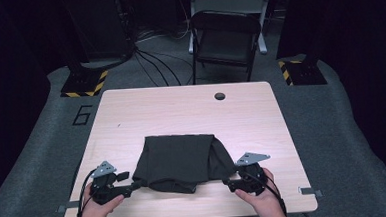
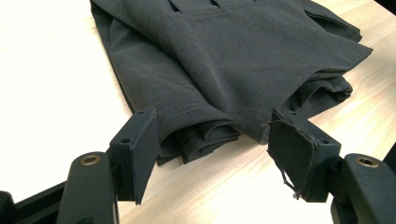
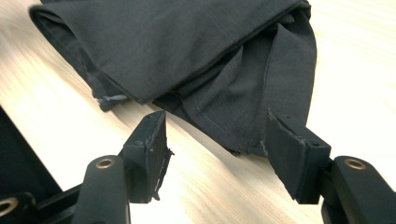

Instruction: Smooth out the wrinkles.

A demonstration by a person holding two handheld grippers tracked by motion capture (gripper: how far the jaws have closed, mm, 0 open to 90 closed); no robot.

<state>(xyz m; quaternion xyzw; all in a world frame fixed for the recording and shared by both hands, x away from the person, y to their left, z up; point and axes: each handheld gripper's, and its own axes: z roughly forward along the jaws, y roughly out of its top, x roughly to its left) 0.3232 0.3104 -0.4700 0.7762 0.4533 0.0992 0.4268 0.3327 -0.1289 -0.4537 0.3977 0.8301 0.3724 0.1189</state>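
Observation:
A dark grey folded garment lies on the light wooden table, towards its front edge. My left gripper sits at the garment's front left corner. In the left gripper view the jaws stand open, with the stacked folded edges of the garment reaching in between them. My right gripper is at the garment's front right corner. Its jaws are open too, and a loose flap of the garment ends just between the tips. A hand holds each gripper near the front edge.
A round cable hole sits near the table's far edge. Behind the table stands a black folding chair. Cables run over the grey floor, and two stands with yellow-black bases flank it.

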